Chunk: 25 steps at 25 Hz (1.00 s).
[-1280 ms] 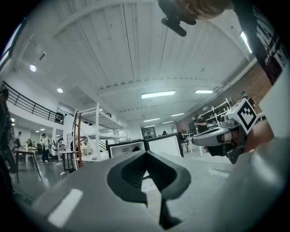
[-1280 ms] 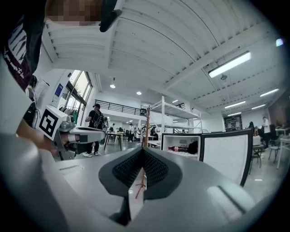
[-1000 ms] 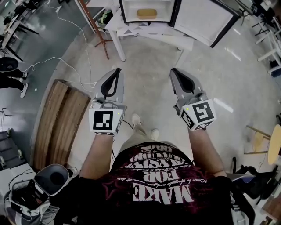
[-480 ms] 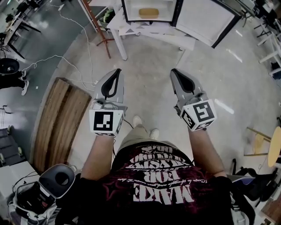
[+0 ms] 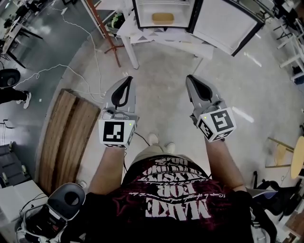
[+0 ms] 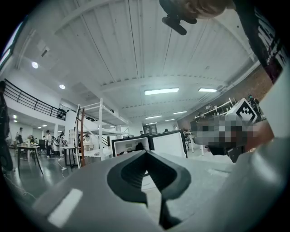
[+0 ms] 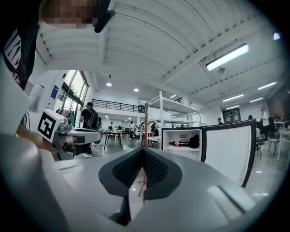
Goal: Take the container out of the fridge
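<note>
In the head view a small fridge (image 5: 142, 10) stands open at the top, its door (image 5: 228, 23) swung out to the right. A tan container (image 5: 162, 18) lies on a shelf inside. My left gripper (image 5: 126, 80) and right gripper (image 5: 191, 79) are held side by side over the floor, well short of the fridge, both shut and holding nothing. The left gripper view shows its tips (image 6: 146, 152) meeting, with the fridge (image 6: 131, 146) far ahead. From the right gripper (image 7: 142, 149) I see the fridge (image 7: 181, 141) with a red bottle (image 7: 177, 143) and a dark object (image 7: 195, 141) inside.
The fridge sits on a low white table (image 5: 142, 34). A wooden board (image 5: 66, 135) lies on the floor at left, with cables (image 5: 71, 71) near it. A rust-coloured stand (image 5: 102, 28) is left of the table. A stool (image 5: 285, 154) stands at right. People stand in the background (image 7: 93, 122).
The fridge and table have come slightly closer in the head view as the person steps forward. Both grippers stay shut and level.
</note>
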### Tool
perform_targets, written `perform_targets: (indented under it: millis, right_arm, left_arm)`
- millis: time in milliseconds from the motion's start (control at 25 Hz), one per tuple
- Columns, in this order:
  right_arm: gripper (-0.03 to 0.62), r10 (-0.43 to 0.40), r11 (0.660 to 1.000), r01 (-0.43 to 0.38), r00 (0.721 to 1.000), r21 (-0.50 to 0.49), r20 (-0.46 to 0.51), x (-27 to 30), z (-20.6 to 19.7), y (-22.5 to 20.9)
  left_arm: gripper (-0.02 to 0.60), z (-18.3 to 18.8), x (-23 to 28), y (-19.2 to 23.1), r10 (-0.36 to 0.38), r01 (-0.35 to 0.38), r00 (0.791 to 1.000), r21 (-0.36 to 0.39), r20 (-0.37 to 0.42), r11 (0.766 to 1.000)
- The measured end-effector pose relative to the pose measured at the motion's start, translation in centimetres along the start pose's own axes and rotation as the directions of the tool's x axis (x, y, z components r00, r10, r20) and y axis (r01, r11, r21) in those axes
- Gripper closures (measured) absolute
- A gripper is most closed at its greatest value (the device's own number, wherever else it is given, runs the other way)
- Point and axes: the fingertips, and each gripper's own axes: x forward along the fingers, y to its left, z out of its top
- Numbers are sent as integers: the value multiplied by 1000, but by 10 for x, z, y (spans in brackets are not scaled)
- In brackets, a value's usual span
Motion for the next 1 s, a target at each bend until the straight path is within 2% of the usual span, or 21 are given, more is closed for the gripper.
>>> perform_targets:
  millis: [640,1000]
  right_arm:
    - [569,-53,999,53,998,1,19,58,20,-8]
    - [569,-91,996,91,996,-2,23,71,25,-7]
  left_arm:
    - [581,0,43,59,-64,64,997,-4,42,998]
    - [581,-1,51,72,-103,104,993,-17,63,994]
